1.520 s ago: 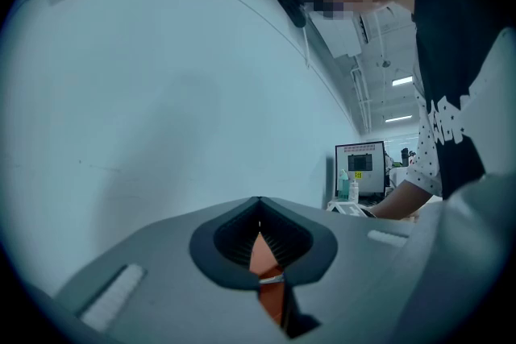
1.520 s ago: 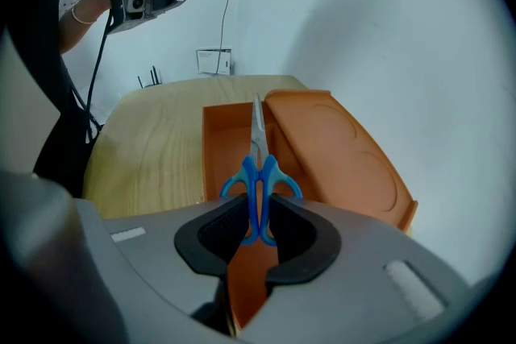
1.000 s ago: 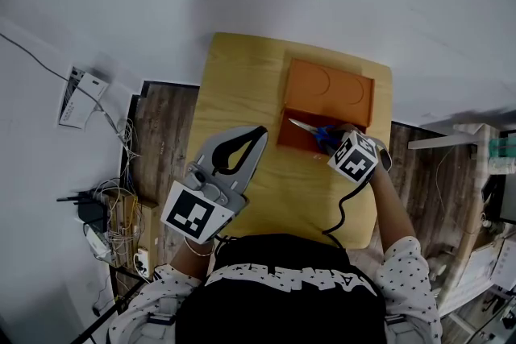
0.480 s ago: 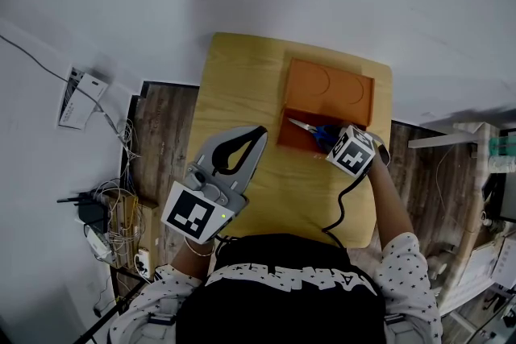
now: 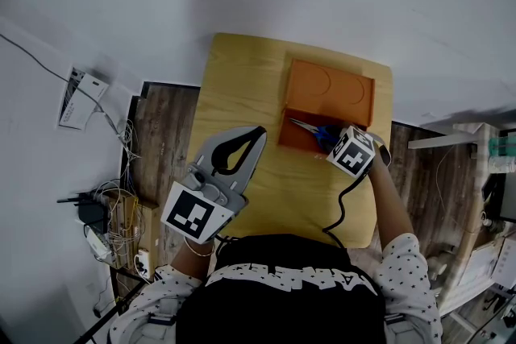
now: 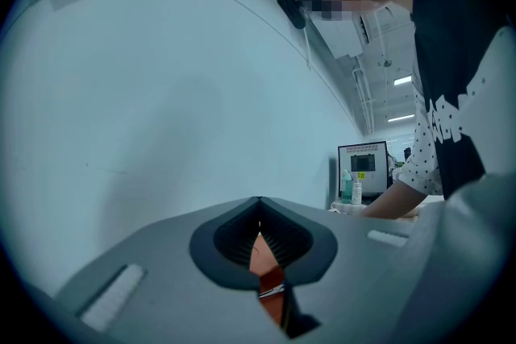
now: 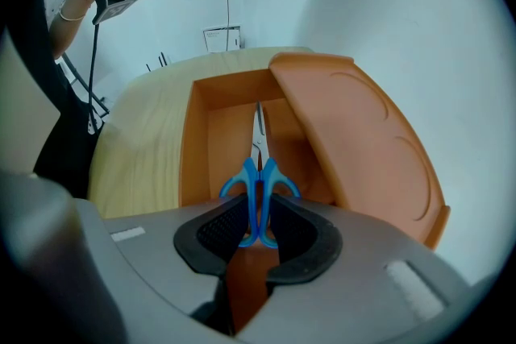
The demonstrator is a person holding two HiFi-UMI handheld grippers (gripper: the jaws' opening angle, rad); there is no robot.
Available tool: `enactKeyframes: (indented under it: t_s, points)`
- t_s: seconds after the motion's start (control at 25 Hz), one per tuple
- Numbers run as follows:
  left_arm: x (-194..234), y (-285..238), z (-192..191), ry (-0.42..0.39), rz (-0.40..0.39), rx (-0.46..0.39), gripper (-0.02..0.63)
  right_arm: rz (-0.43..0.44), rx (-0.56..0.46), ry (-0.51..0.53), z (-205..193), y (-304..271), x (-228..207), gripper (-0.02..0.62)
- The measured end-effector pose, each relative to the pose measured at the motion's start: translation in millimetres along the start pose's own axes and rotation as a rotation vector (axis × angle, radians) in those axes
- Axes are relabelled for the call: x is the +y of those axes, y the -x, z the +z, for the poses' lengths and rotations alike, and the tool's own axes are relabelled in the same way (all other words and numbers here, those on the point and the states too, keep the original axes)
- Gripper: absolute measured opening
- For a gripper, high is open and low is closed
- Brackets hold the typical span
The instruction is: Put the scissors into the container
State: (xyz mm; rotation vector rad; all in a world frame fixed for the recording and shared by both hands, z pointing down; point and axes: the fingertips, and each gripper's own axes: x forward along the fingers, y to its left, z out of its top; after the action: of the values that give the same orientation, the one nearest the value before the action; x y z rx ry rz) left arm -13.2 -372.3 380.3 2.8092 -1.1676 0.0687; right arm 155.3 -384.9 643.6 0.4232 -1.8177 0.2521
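Head view: my right tongs point down into the orange container on the wooden table. The scissors lie inside it. My left tongs hang off to the side, well apart from the box.

Left gripper view: the left tongs are closed at the tips, with nothing in them.

Right gripper view: the right tongs have just been opening. The scissors sit between the jaws by their blue end, but I think the pads have let go. So the scissors are in, and the job looks nearly done.
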Motion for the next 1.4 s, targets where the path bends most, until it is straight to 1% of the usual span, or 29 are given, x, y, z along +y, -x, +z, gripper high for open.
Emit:
enactKeyframes:
  t_s: [0.2,0.4,0.48,0.52,0.56,0.68,0.88,1.08,1.24,1.4]
  points:
    - [1,0,0,-0.002,-0.002,0.002,0.0,0.0,-0.033,-0.028,3,2,-3,0.12]
    - [1,1,0,0.0,-0.002,-0.002,0.0,-0.006,-0.038,-0.039,4,4,-3,0.114]
    - [0,0,0,0.001,-0.004,-0.001,0.0,-0.027,-0.064,-0.061,5,6,-5,0.11]
    - [0,0,0,-0.001,-0.005,-0.001,0.0,-0.044,-0.089,-0.081,7,8,-7,0.105]
    - [-1,0,0,-0.003,-0.006,-0.001,0.0,-0.064,-0.118,-0.106,9,11,-9,0.087]
    - [-3,1,1,-0.004,-0.012,-0.003,0.0,-0.124,-0.195,-0.182,13,20,-14,0.014]
    - [-9,3,5,-0.013,-0.03,-0.014,0.0,-0.186,-0.299,-0.299,18,43,-9,0.014]
    - [-18,5,8,-0.02,-0.058,-0.019,0.0,-0.266,-0.407,-0.377,22,76,2,0.012]
    - [-30,7,12,-0.031,-0.089,-0.031,0.0,-0.331,-0.539,-0.461,27,113,12,0.012]
    - [-45,9,18,-0.047,-0.122,-0.045,0.0,-0.373,-0.661,-0.538,29,150,23,0.012]
